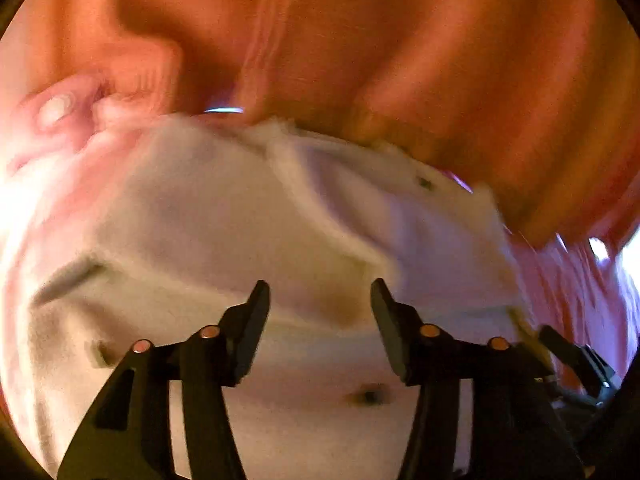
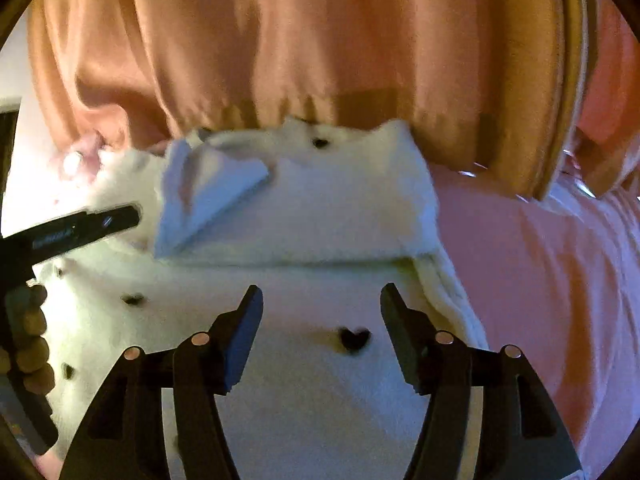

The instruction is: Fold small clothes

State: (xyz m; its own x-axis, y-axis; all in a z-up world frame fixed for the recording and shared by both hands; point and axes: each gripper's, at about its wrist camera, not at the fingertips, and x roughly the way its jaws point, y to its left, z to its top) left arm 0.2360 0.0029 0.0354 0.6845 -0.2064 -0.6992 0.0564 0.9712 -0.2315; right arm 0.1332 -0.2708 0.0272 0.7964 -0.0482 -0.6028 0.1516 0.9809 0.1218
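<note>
A white fuzzy garment (image 2: pixel 320 220) with small black hearts lies on a pink sheet (image 2: pixel 540 260). Its far part is folded toward me, and a smooth pale flap (image 2: pixel 212 200) is turned over at the left. My right gripper (image 2: pixel 322 288) hovers open above the near part, close to one heart (image 2: pixel 354 338), with nothing between its fingers. In the blurred left wrist view, the left gripper (image 1: pixel 319 284) is open over the same garment (image 1: pixel 240 220), also holding nothing. One left finger (image 2: pixel 116 216) reaches in over the garment's left edge, with a hand (image 2: pixel 32 344) on its handle.
Orange curtain fabric (image 2: pixel 320 40) hangs just behind the garment. A wooden edge (image 2: pixel 560 80) runs down at the right. Bare pink sheet extends to the right of the garment. A dark part of the right gripper (image 1: pixel 576 356) shows at the lower right of the left wrist view.
</note>
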